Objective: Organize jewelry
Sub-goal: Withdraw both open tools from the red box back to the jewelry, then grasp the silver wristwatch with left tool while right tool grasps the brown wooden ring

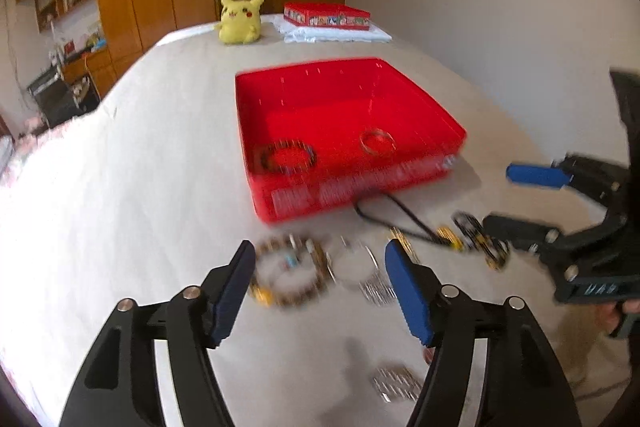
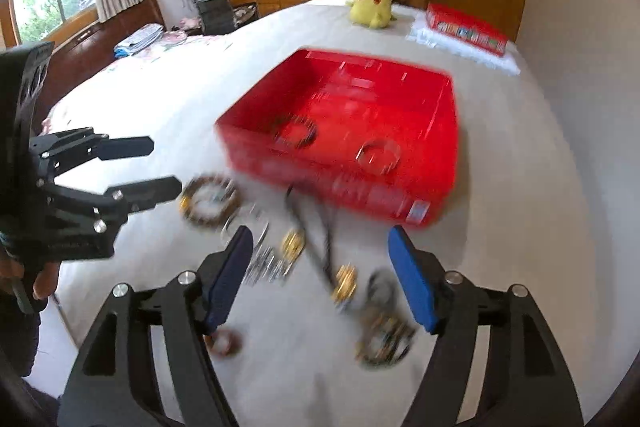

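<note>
In the left wrist view, the left gripper (image 1: 320, 283) has its blue-padded fingers spread wide apart, holding nothing. Between and just beyond the fingertips lies a brown-and-gold beaded bracelet (image 1: 288, 277), blurred, on the white bed cover (image 1: 140, 207). Right of it sits a clear ring-shaped bangle (image 1: 354, 265) with silver hair clips (image 1: 376, 291) beside the right finger. Further right, a black cord necklace (image 1: 394, 213) with gold beads runs from the red basket (image 1: 344, 195) toward the right gripper (image 1: 500, 199), whose fingers are also apart and empty. Inside the basket rest a dark beaded bracelet (image 1: 286, 157) and a clear bangle (image 1: 377, 143). Behind sit a Pikachu plush (image 1: 240, 21) and a red box (image 1: 326, 14).
</note>
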A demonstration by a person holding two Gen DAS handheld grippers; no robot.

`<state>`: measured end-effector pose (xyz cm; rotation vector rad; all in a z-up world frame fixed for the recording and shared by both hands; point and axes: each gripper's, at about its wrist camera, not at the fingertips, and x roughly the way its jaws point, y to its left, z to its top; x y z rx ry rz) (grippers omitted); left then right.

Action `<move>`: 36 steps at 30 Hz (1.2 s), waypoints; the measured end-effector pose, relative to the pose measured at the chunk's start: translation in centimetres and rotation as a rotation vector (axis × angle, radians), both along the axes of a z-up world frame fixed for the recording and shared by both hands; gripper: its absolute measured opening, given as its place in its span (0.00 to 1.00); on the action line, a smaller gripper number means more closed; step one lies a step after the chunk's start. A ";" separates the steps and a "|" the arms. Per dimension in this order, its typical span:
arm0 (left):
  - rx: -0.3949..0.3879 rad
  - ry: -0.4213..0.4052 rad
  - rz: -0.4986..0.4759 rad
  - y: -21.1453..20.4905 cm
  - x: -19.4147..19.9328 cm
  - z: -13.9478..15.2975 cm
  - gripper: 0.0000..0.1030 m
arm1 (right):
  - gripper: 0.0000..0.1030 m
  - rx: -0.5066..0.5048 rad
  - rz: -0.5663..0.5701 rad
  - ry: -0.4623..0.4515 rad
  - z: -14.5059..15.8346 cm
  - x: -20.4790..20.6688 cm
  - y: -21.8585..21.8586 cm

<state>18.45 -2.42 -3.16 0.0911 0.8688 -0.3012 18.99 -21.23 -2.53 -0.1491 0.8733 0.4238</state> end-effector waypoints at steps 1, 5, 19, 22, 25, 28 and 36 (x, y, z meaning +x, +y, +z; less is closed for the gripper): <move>-0.004 0.006 0.004 0.0 -0.8 -0.2 0.66 | 0.67 0.004 0.000 0.014 -0.7 -0.9 0.0; 0.019 -0.014 0.041 -0.1 -4.0 -0.6 0.70 | 0.67 0.024 0.005 0.052 -3.2 -3.9 0.2; 0.008 0.062 0.093 0.5 -8.3 -4.1 0.74 | 0.65 0.032 0.040 0.089 -6.8 -8.5 0.8; 0.011 0.074 0.089 0.4 -8.9 -5.0 0.74 | 0.59 0.025 0.052 0.102 -7.3 -8.9 0.7; 0.008 0.094 0.077 0.5 -9.7 -5.8 0.74 | 0.58 0.014 0.069 0.105 -7.6 -9.1 0.9; 0.012 0.113 0.070 0.4 -10.1 -6.5 0.74 | 0.57 0.006 0.089 0.104 -7.8 -9.2 1.4; 0.013 0.129 0.072 0.2 -10.0 -7.3 0.74 | 0.52 -0.004 0.126 0.092 -8.3 -7.8 3.1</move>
